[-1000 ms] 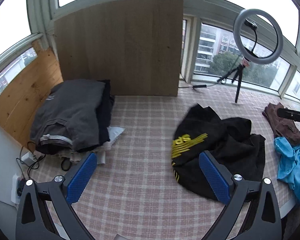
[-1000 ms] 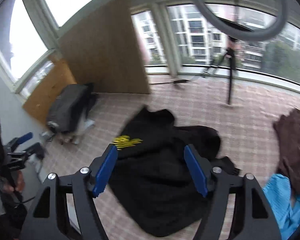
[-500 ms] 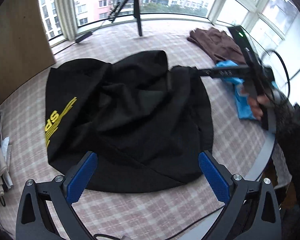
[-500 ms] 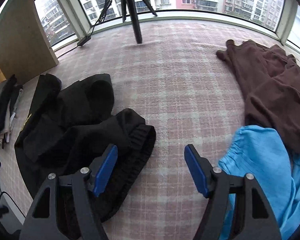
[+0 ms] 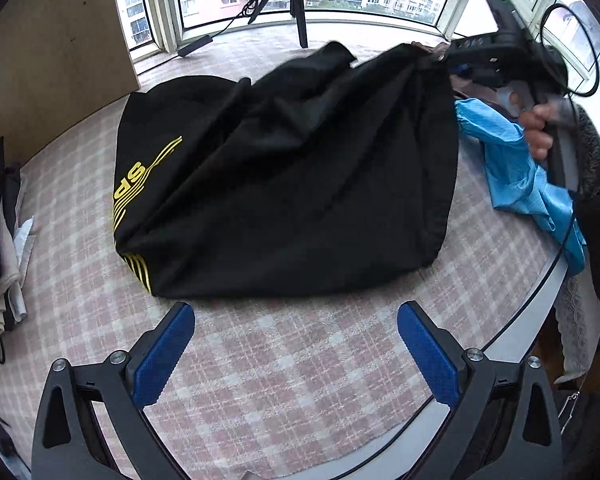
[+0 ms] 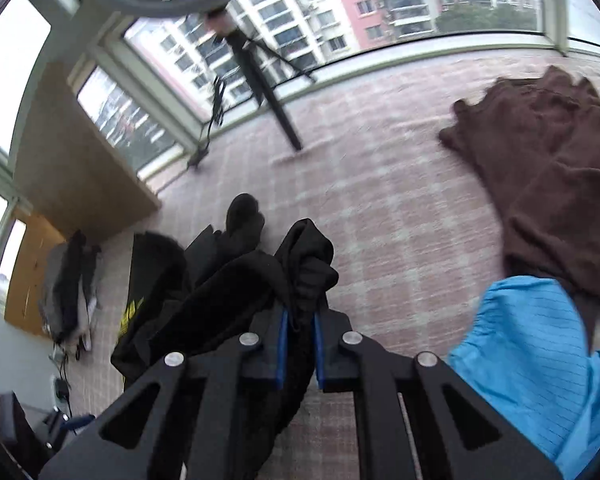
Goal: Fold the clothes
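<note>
A black garment [image 5: 292, 184] with yellow lettering lies on the pink checked tablecloth [image 5: 268, 368]. Its right corner is lifted off the table. My right gripper [image 6: 299, 328] is shut on that bunched black fabric [image 6: 308, 268], and the same gripper [image 5: 444, 58] shows in the left wrist view, held by a hand [image 5: 536, 132]. My left gripper [image 5: 296, 344] hangs open just in front of the garment's near hem, nothing between its blue pads [image 5: 162, 356].
A blue garment [image 6: 528, 364] and a brown garment [image 6: 548, 188] lie at the table's right. A stack of folded clothes [image 6: 66, 284] sits at the left by a wooden board [image 5: 56, 56]. A ring-light tripod [image 6: 260, 76] stands at the back. The table's near edge [image 5: 516, 340] curves right.
My right gripper closed on the black garment's right edge and lifted it, stretching the cloth up and rightward. My left gripper stayed open and drew back slightly toward the near hem.
</note>
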`<move>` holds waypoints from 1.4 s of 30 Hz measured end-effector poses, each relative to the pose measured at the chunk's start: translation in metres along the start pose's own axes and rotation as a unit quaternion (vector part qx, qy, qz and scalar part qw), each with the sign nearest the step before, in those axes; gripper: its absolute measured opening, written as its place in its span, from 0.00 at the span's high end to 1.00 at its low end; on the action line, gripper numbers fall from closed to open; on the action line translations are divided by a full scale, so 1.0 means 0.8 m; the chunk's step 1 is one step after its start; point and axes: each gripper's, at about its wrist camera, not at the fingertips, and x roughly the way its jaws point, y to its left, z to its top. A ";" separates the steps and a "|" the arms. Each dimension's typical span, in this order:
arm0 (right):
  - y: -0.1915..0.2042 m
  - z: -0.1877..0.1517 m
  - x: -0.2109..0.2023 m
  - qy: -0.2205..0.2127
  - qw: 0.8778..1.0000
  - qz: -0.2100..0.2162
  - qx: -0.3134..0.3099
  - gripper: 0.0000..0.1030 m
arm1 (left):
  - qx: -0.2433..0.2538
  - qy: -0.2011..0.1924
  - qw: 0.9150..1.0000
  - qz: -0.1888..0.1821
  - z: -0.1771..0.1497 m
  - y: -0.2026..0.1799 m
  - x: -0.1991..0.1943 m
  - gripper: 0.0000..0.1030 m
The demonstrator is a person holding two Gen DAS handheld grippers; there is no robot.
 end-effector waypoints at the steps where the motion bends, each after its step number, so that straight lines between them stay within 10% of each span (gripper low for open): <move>1: -0.013 0.002 -0.018 -0.022 0.999 -0.030 0.013 0.90 | -0.001 0.002 1.000 -0.001 0.000 -0.004 0.004 0.01; 5: -0.077 -0.003 -0.040 -0.024 0.991 -0.129 0.030 0.90 | 0.014 0.005 1.000 -0.004 0.017 -0.032 0.027 0.01; 15: -0.123 -0.010 -0.069 -0.003 0.998 -0.052 0.040 0.90 | -0.003 -0.007 1.000 0.004 0.102 -0.061 0.086 0.03; 17: -0.113 -0.010 -0.075 -0.001 0.999 -0.037 0.027 0.90 | -0.025 -0.005 1.000 -0.006 0.110 -0.051 0.091 0.31; 18: -0.109 -0.009 -0.077 -0.001 0.999 -0.029 0.023 0.90 | -0.036 -0.004 0.999 -0.011 0.114 -0.046 0.094 0.76; 19: -0.105 -0.007 -0.078 0.000 1.000 -0.021 0.019 0.90 | -0.047 -0.003 0.999 -0.016 0.118 -0.041 0.096 0.94; 36: -0.019 -0.044 -0.167 -0.022 0.994 0.107 0.004 0.90 | -0.101 -0.119 0.988 -0.004 0.089 0.051 -0.070 0.99; 42: -0.019 -0.070 -0.190 -0.046 0.986 0.149 0.053 0.90 | -0.010 -0.177 0.982 0.059 0.180 0.034 -0.133 0.99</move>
